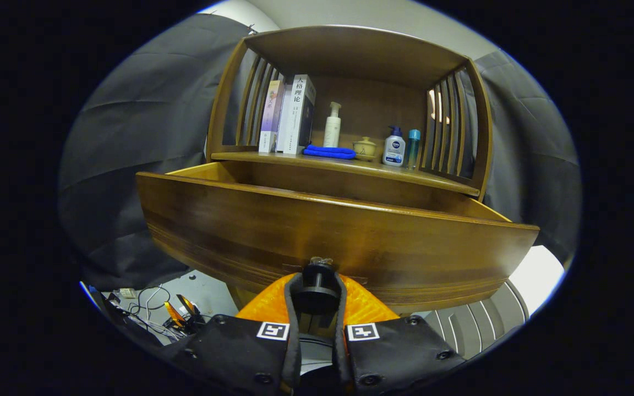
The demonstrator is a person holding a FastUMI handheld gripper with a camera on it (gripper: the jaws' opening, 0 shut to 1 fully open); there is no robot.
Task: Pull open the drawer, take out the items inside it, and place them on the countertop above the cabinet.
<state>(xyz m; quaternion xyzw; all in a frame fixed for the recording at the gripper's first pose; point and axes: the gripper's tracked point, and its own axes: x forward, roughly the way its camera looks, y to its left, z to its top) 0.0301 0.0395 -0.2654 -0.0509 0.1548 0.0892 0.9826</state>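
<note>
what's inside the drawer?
Drawer is pulled out, tool shut on its knob. Its front panel hides the contents; just the inner side walls show.

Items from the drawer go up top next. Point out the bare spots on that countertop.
Countertop is mostly taken: books, blue cloth, pump bottle, small pot, two bottles. Bare patches: the front strip before the cloth, and the right end beside the slats. Gripper is shut on the drawer knob.
</note>
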